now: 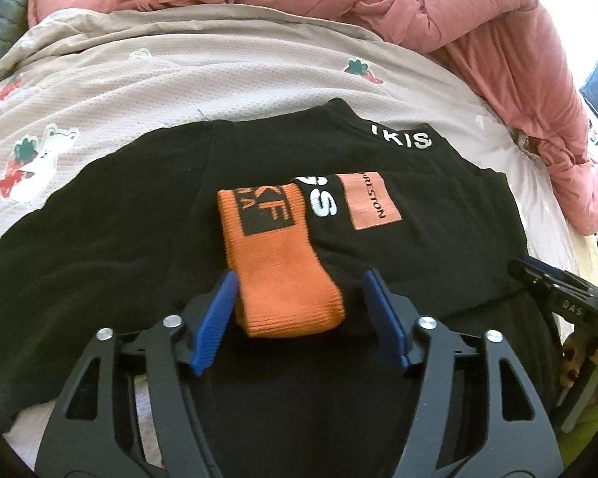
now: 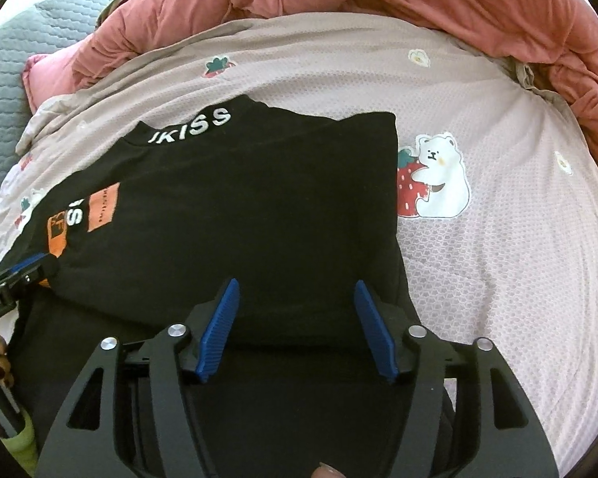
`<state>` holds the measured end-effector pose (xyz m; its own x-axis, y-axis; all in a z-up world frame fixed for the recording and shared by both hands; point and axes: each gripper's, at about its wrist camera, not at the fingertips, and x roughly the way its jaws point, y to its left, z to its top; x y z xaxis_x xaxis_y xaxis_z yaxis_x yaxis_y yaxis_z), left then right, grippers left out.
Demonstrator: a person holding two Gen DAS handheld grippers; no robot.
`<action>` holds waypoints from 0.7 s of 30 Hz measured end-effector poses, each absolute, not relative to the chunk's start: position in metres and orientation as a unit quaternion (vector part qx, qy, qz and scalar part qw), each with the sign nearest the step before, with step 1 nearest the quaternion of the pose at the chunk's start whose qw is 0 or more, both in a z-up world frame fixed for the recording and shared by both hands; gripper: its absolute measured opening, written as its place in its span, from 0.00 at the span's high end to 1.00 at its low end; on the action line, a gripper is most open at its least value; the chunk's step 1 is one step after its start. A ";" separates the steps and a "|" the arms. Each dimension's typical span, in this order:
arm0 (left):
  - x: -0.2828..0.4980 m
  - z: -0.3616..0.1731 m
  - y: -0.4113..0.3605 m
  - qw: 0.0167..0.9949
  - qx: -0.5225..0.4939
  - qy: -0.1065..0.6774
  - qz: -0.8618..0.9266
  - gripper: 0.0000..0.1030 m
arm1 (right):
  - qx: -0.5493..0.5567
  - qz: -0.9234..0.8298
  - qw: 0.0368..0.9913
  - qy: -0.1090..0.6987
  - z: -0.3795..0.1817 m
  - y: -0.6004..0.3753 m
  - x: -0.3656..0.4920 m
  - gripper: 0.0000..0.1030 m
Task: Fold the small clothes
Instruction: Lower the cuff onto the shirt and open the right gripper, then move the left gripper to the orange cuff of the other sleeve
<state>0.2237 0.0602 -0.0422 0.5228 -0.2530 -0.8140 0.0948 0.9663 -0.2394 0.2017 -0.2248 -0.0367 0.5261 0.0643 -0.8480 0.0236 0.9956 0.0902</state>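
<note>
A black shirt [image 1: 378, 239] is lying partly folded on the bed [image 2: 498, 239], its collar lettering pointing away and an orange cuff [image 1: 275, 255] turned in across its middle. The left hand-held gripper [image 1: 297, 279] is hovering with jaws spread wide around the near end of that cuff, the blue pads not pressing it as far as the view shows. The right hand-held gripper [image 2: 297, 286] is likewise standing wide over the shirt's near right part, gripping nothing. The knit is looking soft, light and limp, so it will likely sag and slide unless pinched at a doubled edge; the ribbed cuff is thicker and should be giving a firmer hold than the flat body, and the lower hem looks like the place to take for the next fold. The near hem is hiding under both grippers, black on black is blurring the fold lines, and the lettering is partly covered. A pink quilt [image 1: 478, 20] is bunching up at the bed's far side.
</note>
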 end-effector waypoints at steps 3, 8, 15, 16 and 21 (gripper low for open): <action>0.219 -0.037 0.064 0.872 -0.082 0.473 -0.097 0.36 | 0.047 0.017 0.876 0.480 -0.030 -0.221 0.199 0.29; 0.210 -0.028 0.069 0.879 -0.077 0.461 -0.093 0.24 | 0.049 0.022 0.879 0.474 -0.023 -0.216 0.197 0.24; 0.198 -0.016 0.078 0.891 -0.071 0.442 -0.079 0.14 | 0.048 0.037 0.885 0.462 -0.013 -0.205 0.192 0.10; 0.196 -0.014 0.079 0.892 -0.069 0.440 -0.077 0.13 | 0.049 0.043 0.886 0.459 -0.010 -0.202 0.191 0.10; 0.186 -0.010 0.087 0.896 -0.058 0.435 -0.064 0.10 | 0.045 0.055 0.889 0.452 -0.004 -0.192 0.188 0.08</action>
<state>0.1858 0.0871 -0.0100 0.6126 -0.1651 -0.7730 0.0638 0.9851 -0.1599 0.1877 -0.1921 -0.0036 0.5851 0.1375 -0.7992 -0.0567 0.9900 0.1288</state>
